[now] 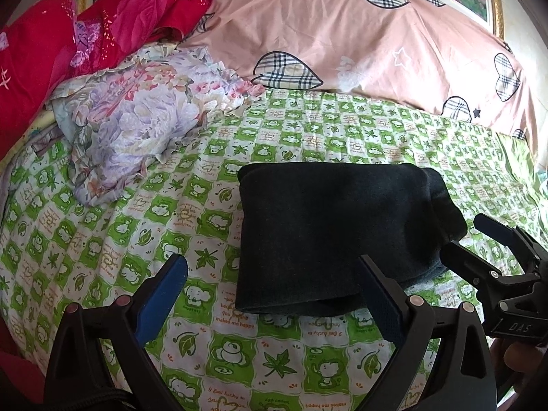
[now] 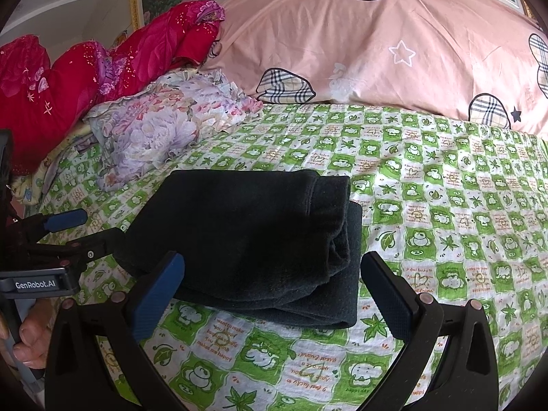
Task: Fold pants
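Two grippers, low over bed sheet (image 1: 102, 226): left gripper (image 1: 274, 287) and right gripper (image 2: 272, 282), jaws wide, empty, flanking folded dark pants (image 1: 328, 233).

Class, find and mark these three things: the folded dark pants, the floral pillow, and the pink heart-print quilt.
folded dark pants (image 2: 239, 233), right wrist view, middle of the top layer.
floral pillow (image 1: 137, 120), left wrist view, its puffy centre.
pink heart-print quilt (image 1: 359, 34), left wrist view, plain pink stretch.
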Motion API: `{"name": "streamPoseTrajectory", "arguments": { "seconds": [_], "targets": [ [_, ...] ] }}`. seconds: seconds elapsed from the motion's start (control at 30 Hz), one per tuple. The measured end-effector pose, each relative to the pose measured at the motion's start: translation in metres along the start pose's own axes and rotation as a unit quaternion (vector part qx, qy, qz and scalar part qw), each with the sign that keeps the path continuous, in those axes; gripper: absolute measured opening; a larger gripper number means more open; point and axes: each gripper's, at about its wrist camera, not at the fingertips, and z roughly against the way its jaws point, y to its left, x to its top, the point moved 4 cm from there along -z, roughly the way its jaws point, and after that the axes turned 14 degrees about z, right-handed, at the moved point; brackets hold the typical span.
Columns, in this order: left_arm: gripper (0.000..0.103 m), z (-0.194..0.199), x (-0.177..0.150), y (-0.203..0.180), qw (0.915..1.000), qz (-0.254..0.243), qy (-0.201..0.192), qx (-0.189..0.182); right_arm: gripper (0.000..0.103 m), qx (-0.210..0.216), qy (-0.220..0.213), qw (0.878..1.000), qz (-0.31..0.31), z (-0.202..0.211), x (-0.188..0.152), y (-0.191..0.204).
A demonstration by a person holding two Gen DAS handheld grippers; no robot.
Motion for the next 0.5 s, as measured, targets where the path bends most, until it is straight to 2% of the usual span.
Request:
{"name": "streamPoseTrajectory", "arguments": {
  "seconds": [0.27, 0.5],
  "targets": [
    [0.097, -0.001, -0.002, -0.009, 0.9999, -0.014, 0.0, -0.002, 0.103, -0.001, 0.002, 1.0, -0.001, 0.0, -0.001, -0.002],
    [0.096, 0.0, 0.004, -0.015, 0.9996, -0.022, -0.01, 0.015, 0.103, 0.0, -0.002, 1.0, -0.007, 0.002, 0.0, -0.007]
  ]
}}
